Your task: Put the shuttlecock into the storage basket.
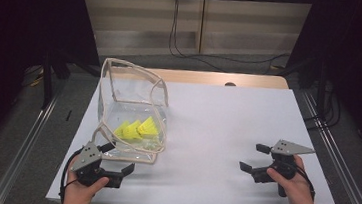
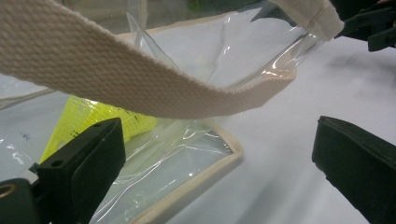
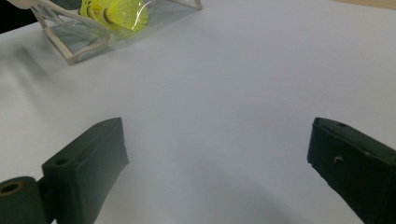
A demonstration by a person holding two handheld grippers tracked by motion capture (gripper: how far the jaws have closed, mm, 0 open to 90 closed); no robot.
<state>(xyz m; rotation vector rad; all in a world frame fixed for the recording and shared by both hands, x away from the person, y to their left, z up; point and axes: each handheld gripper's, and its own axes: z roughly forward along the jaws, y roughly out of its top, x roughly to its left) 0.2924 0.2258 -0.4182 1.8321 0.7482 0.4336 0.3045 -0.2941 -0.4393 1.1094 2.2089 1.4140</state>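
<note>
One clear bag (image 1: 133, 102), two hand-held grippers.

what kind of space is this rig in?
Probably a lab or data-collection booth, not a home. A white table stands between dark curtains, with metal rails along the floor and cables trailing behind. A clear bag of yellow shuttlecocks sits on it.

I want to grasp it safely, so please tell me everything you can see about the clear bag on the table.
The bag looks like soft clear plastic edged with cream fabric trim, with woven cream straps. It stands open and slumped on the left part of the white table. Bright yellow shuttlecocks lie inside at the bottom. The left tool is open at its near corner, one strap looping above the jaws, not gripped. The right tool is open and well apart.
</note>
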